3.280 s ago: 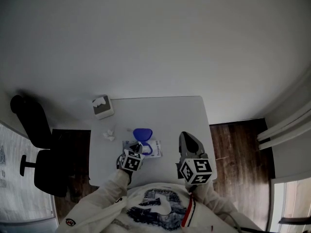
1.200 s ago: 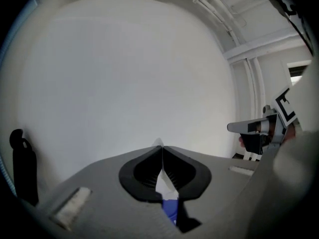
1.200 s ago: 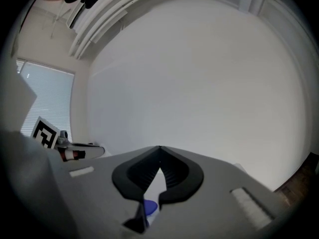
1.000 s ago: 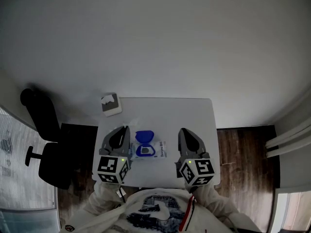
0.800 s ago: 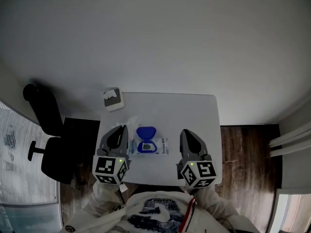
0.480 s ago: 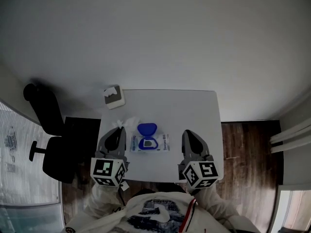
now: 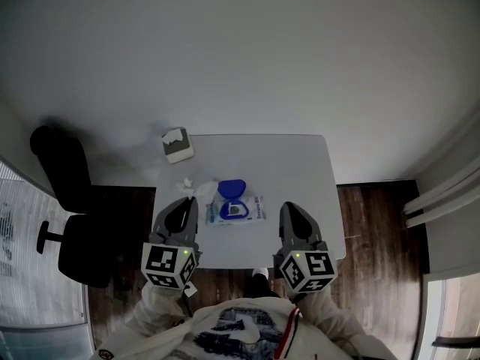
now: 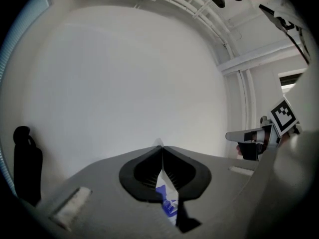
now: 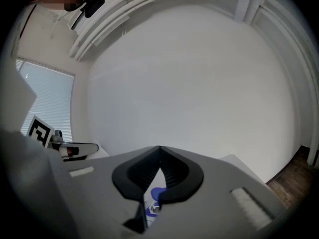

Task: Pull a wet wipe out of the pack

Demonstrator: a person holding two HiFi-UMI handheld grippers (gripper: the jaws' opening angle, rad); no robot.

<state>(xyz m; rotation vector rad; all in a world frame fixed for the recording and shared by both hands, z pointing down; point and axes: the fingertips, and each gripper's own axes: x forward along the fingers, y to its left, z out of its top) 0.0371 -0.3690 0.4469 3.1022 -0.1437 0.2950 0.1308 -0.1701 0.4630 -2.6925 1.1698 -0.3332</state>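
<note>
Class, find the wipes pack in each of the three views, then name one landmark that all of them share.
Head view: pack just below centre, on the near half of the table.
Left gripper view: pack bottom centre, glimpsed through the slot below the jaw tips.
Right gripper view: pack bottom centre, through the same kind of slot.
Shared landmark: the plain wall behind the table.

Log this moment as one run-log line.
left gripper shut | right gripper shut | wipe pack lid open, on table | loose wipe lying beside pack
</note>
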